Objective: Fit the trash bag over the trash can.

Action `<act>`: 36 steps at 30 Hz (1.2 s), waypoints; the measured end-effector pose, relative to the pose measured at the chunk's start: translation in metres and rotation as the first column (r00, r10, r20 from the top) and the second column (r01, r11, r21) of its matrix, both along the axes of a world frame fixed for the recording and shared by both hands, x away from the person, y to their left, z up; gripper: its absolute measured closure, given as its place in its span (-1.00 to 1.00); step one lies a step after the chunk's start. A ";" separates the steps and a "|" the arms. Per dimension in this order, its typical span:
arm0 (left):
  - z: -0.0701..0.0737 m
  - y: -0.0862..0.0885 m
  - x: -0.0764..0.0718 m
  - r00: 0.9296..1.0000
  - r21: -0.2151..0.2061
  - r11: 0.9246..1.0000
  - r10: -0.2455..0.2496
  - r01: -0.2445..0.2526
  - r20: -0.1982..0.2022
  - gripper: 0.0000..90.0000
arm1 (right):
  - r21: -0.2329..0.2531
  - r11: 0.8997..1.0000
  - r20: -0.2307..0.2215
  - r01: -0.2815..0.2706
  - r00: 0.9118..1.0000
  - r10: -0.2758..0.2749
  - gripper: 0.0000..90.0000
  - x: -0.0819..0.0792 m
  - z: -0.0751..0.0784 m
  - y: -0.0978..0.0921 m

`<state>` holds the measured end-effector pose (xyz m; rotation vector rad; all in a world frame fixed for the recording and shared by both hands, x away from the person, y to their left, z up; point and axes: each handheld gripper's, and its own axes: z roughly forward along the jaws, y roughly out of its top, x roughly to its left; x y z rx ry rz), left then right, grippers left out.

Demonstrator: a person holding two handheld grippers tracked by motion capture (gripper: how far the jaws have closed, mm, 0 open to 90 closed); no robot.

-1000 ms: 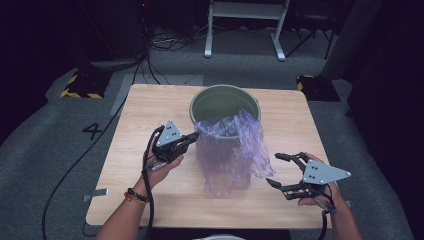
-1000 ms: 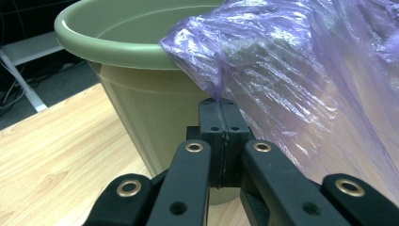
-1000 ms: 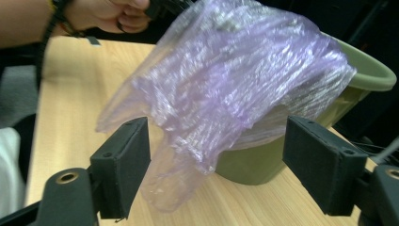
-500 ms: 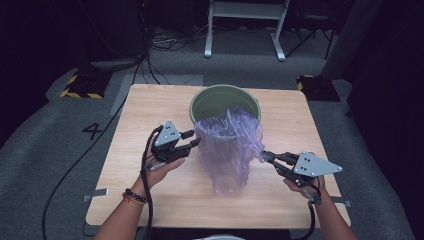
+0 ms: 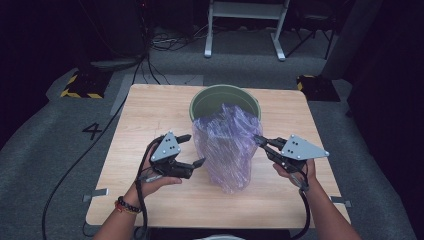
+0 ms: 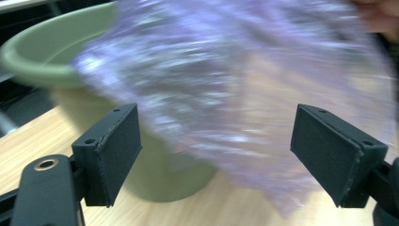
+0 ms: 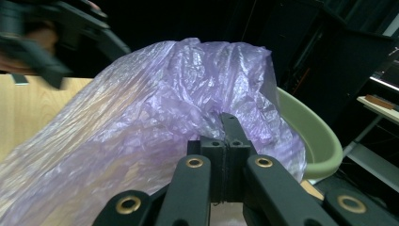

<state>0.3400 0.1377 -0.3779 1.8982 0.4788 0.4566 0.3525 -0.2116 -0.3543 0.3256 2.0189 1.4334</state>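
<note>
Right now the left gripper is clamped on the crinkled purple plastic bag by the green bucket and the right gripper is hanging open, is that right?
No, the sides are swapped. The right gripper is shut on the crinkled purple plastic bag, as the right gripper view shows. The left gripper is open, its jaws wide apart in the left gripper view. The bag does sit by the green bucket.

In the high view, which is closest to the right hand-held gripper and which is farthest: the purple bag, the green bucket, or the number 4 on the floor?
From the right hand-held gripper:
1. Purple bag, pinched at its tips.
2. Green bucket, just behind the bag.
3. Number 4, on the floor off the table's left edge.
</note>
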 end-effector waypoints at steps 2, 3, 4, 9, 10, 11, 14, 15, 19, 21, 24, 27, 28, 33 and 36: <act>0.005 -0.006 -0.008 0.999 0.005 0.999 -0.033 0.033 0.004 -0.63 | -0.010 1.000 0.001 0.014 1.000 -0.013 1.00 0.003 0.002 0.005; 0.008 -0.010 -0.012 0.999 0.006 0.999 -0.039 0.039 0.006 -0.60 | -0.016 1.000 -0.001 0.019 1.000 -0.019 1.00 0.004 0.003 0.008; 0.011 -0.014 -0.015 0.999 0.020 0.999 -0.042 0.042 0.012 -0.56 | -0.022 1.000 -0.003 0.022 1.000 -0.022 1.00 0.005 0.004 0.011; 0.018 -0.032 -0.028 0.990 0.043 0.989 -0.141 0.141 0.020 -0.57 | -0.041 0.999 -0.004 0.033 0.999 -0.033 1.00 0.010 0.004 0.019; 0.019 -0.035 -0.030 0.987 0.052 0.986 -0.162 0.160 0.020 -0.61 | -0.041 0.998 -0.004 0.040 0.999 -0.040 1.00 0.011 0.004 0.019; 0.019 -0.039 -0.031 0.984 0.064 0.982 -0.177 0.176 0.026 -0.62 | -0.036 0.998 -0.012 0.042 0.999 -0.043 1.00 0.012 0.003 0.019; 0.017 -0.052 -0.033 0.979 0.092 0.977 -0.199 0.195 0.039 -0.63 | -0.032 0.998 -0.022 0.051 0.998 -0.052 1.00 0.015 0.003 0.020; 0.017 -0.054 -0.032 0.979 0.100 0.975 -0.202 0.197 0.042 -0.63 | -0.032 0.998 -0.025 0.050 0.998 -0.051 1.00 0.015 0.003 0.020; 0.011 -0.065 -0.023 0.979 0.136 0.972 -0.199 0.192 0.044 -0.43 | -0.028 0.998 -0.034 0.056 0.998 -0.057 0.98 0.017 0.004 0.021; 0.009 -0.069 -0.018 0.986 0.158 0.976 -0.157 0.146 0.057 -0.15 | -0.020 0.998 -0.034 0.051 0.998 -0.052 0.97 0.017 0.006 0.021; 0.007 -0.068 -0.010 0.990 0.160 0.980 -0.126 0.115 0.060 0.28 | -0.015 0.999 -0.035 0.046 0.998 -0.046 0.97 0.016 0.007 0.021; 0.006 -0.064 -0.005 0.992 0.148 0.984 -0.106 0.095 0.064 0.62 | -0.006 0.999 -0.038 0.040 0.998 -0.041 0.93 0.015 0.008 0.020; 0.006 -0.062 -0.004 0.992 0.149 0.985 -0.103 0.092 0.069 0.72 | -0.004 0.999 -0.040 0.037 0.998 -0.037 0.92 0.015 0.008 0.020; 0.006 -0.056 0.000 0.993 0.110 0.988 -0.111 0.106 0.039 0.61 | -0.007 0.999 -0.038 0.036 0.999 -0.036 0.94 0.014 0.007 0.020; 0.007 -0.059 -0.007 0.992 0.090 0.989 -0.125 0.121 0.032 -0.08 | -0.022 0.999 -0.028 0.038 0.999 -0.038 0.98 0.014 0.007 0.023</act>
